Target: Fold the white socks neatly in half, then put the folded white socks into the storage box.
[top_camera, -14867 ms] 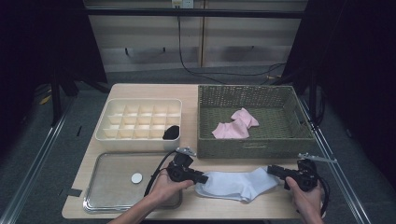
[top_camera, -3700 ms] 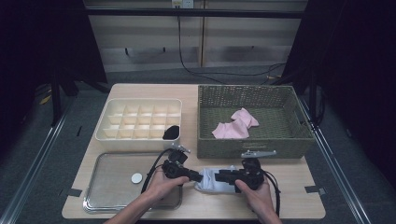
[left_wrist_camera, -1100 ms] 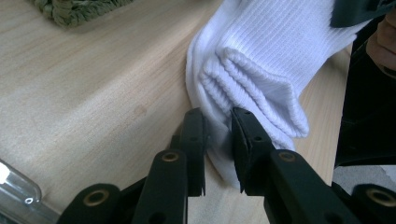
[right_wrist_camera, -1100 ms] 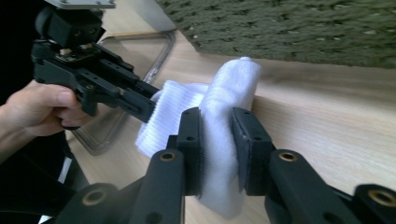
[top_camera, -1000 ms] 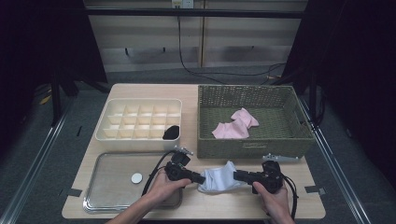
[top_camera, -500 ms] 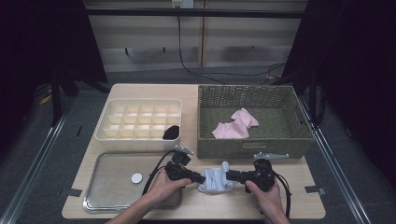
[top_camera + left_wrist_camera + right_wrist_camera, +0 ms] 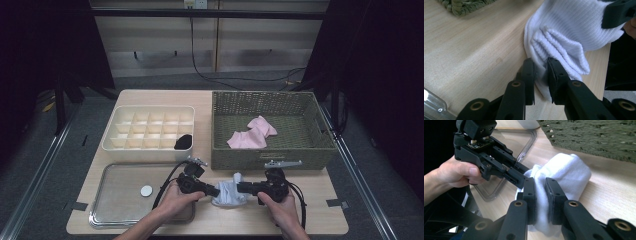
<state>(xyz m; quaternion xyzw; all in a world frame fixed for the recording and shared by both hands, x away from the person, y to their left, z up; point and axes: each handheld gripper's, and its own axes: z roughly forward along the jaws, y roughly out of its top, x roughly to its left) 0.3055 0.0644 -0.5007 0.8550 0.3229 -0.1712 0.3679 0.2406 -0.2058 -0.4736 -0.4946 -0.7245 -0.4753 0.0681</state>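
A white ribbed sock (image 7: 228,192) lies bunched and folded on the wooden table (image 7: 325,212) in front of the basket. My left gripper (image 7: 214,191) grips its left edge, jaws shut on the fabric (image 7: 541,75). From the other side my right gripper (image 7: 240,188) pinches the sock (image 7: 564,173) between its shut jaws (image 7: 539,192). The two grippers face each other with the sock (image 7: 574,32) squeezed short between them. In the right gripper view the left gripper (image 7: 520,180) and the hand holding it show at the far side.
A green woven basket (image 7: 220,145) with pink socks (image 7: 252,132) stands right behind the grippers. A white divided organizer (image 7: 112,142) holds a black rolled item (image 7: 183,141). A clear tray (image 7: 120,200) with a small white disc (image 7: 146,190) lies at front left.
The sock, spread flat at first, is now folded into a short bundle. My right gripper has moved left toward the left gripper, pushing the sock together; the left gripper stayed put.
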